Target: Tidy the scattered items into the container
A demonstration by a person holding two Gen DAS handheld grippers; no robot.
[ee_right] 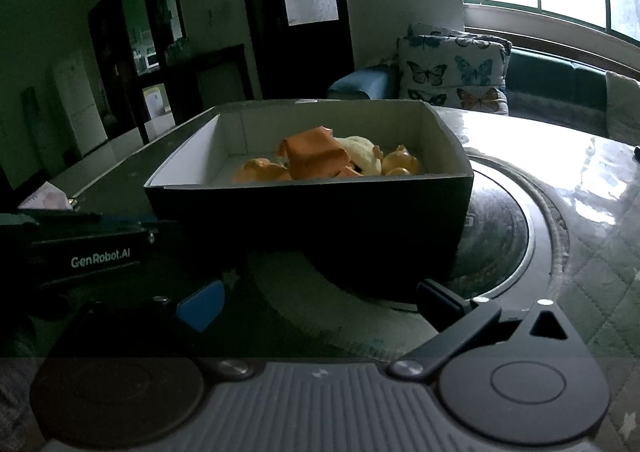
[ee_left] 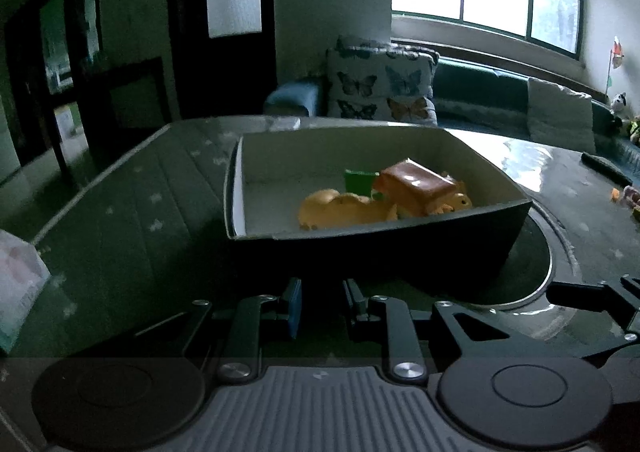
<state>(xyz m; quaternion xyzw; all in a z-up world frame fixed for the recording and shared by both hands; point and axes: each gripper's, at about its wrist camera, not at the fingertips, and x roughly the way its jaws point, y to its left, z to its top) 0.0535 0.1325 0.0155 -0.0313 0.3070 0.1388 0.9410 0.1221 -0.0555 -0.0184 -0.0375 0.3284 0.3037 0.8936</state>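
1. Box (ee_left: 360, 248) first: dark outside, pale inside, it sits on the table (ee_left: 120, 211) straight ahead at twelve o'clock of my left gripper (ee_left: 322, 306), its near wall just beyond the fingertips.
2. My left gripper has its fingers drawn near each other with a narrow gap between them and nothing in that gap; I'd call it almost closed and empty.
3. My right gripper (ee_right: 316, 302) stands wide, the blue-padded finger (ee_right: 202, 304) at about nine o'clock and the black one at about three, with nothing between them.
4. Inside the box, toward its right half, lies a heap of toys: an orange block (ee_left: 416, 185) tilted on top, a yellow animal (ee_left: 344, 207) at its seven o'clock, and a green piece (ee_left: 360, 181) behind them.
5. From the right wrist the same heap shows a pale rounded toy (ee_right: 362, 155) at three o'clock of the orange block.
6. A few small items (ee_left: 628, 197) lie on the table far off at three o'clock of the box, well apart from it; they are too small to name.
7. Under the box's right corner I see a round dark plate (ee_right: 504, 236) set into the table.
8. Butterfly cushions (ee_left: 380, 87) rest on the sofa beyond the table, at twelve o'clock.
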